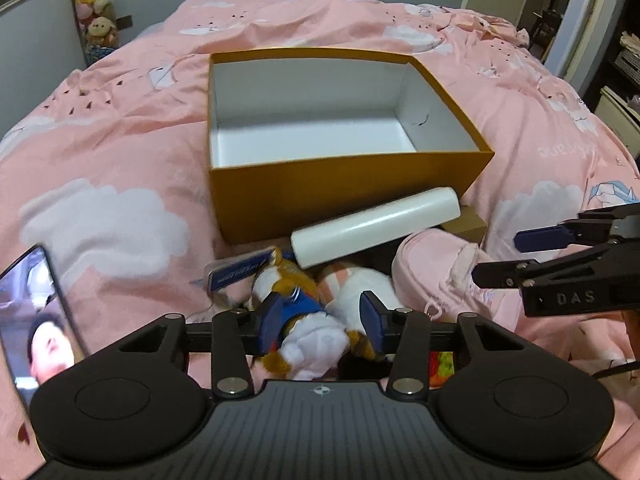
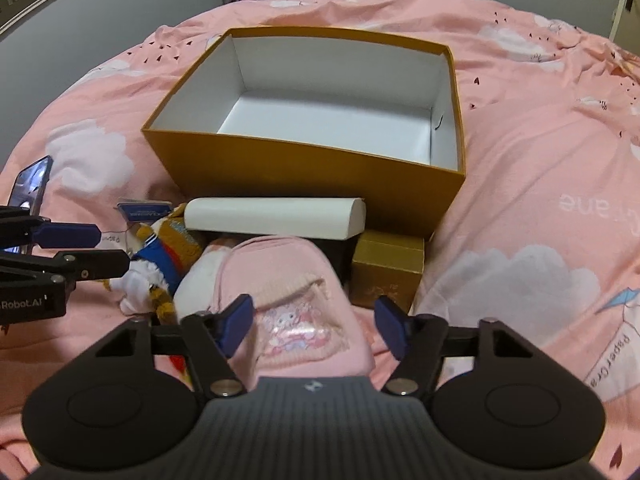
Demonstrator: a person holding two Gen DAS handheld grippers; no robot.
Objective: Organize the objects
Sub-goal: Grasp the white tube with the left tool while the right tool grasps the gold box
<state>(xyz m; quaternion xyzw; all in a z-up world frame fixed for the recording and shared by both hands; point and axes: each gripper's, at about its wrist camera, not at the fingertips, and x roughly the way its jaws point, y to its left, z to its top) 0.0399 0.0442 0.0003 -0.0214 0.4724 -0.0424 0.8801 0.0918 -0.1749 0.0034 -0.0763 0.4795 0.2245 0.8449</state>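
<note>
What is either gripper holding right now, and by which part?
Nothing is held. The left gripper is open, its fingers either side of the plush toy's body without closing. The right gripper is open over the pink pouch.

I see a pink cloud-print duvet (image 1: 120, 128), a lit phone (image 1: 32, 320) (far left), stacked plush toys (image 1: 94, 8) by the wall.

Box (image 2: 312, 184): mustard outside, white inside. Case (image 2: 276, 216): white. Pouch (image 2: 296, 304): pink. Bedcover (image 2: 540, 152): pink, white clouds.
</note>
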